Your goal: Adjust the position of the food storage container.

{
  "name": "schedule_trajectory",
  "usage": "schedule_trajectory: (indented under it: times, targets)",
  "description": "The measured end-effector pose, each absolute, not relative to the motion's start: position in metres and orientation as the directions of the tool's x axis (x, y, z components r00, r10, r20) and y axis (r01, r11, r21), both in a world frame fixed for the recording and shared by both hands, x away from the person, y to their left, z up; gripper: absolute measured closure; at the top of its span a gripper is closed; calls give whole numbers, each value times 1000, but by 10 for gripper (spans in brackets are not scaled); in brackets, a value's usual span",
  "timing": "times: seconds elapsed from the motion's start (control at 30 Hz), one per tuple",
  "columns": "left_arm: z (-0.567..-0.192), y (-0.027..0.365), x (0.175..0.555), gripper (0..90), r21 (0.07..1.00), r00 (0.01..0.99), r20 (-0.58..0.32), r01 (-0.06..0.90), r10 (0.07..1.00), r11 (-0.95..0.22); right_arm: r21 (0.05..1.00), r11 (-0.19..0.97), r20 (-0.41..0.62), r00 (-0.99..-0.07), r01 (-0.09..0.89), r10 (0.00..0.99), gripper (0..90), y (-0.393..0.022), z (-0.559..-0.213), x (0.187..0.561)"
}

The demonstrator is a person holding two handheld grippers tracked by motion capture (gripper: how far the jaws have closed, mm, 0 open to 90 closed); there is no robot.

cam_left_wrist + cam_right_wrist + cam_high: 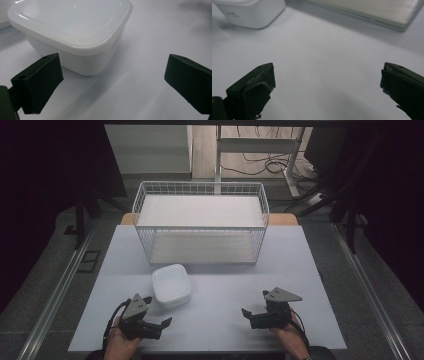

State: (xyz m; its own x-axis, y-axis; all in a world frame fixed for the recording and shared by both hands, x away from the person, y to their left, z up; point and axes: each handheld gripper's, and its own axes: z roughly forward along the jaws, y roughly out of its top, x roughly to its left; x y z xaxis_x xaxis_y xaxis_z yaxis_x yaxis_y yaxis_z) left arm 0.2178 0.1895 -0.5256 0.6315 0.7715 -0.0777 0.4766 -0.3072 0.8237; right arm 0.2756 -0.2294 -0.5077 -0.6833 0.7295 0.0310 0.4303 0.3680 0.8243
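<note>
1. High view first, biggest thing first: the table (300,270) carries a white wire basket (200,222) at its far middle, a long two-level rack with its long axis running left to right.

2. Nearer to me, just in front of the basket's left half and apart from it, sits the white lidded container (171,285). It is squarish with rounded corners, so it has no real long axis, and its lid is on.

3. The relation that matters: the container lies just to the far right of my left hand-held gripper (155,312), very near but not touching. My right hand-held gripper (252,304) is well apart from it, off to the right, so I judge the left hand is the one to take it.

4. In the left gripper view the container (75,32) fills the upper left; its near corner stands just beyond one jaw of the left hand-held gripper (111,80), not between the two. I would need to shift toward it before closing.

5. Both hand-held grippers are released, jaws spread wide with nothing in them. In the right gripper view the right hand-held gripper (327,85) looks over bare table (324,55), with the container (252,12) far off at upper left and the basket's base (367,11) at the top.

6. Nothing stands between my left hand-held gripper and the container; the basket behind it is the only thing to mind.
</note>
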Motion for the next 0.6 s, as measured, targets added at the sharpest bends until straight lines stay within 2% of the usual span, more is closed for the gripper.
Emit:
schedule_trajectory:
  times: [0.1,0.23,0.43,0.6]
  targets:
    - [-528,194,219,8,814,621,-103,501,777,-293,833,352,35,-676,426,736,0,-231,-506,277]
    - [-527,197,221,7,808,596,-126,526,793,-266,837,382,-23,-672,393,741,0,-230,-505,277]
    - [-525,197,220,4,810,623,-146,521,768,-269,833,408,-50,-685,373,727,0,-230,-504,277]
    - [-524,197,219,58,805,613,-117,519,781,-287,830,412,-38,-698,377,715,0,-228,-504,276]
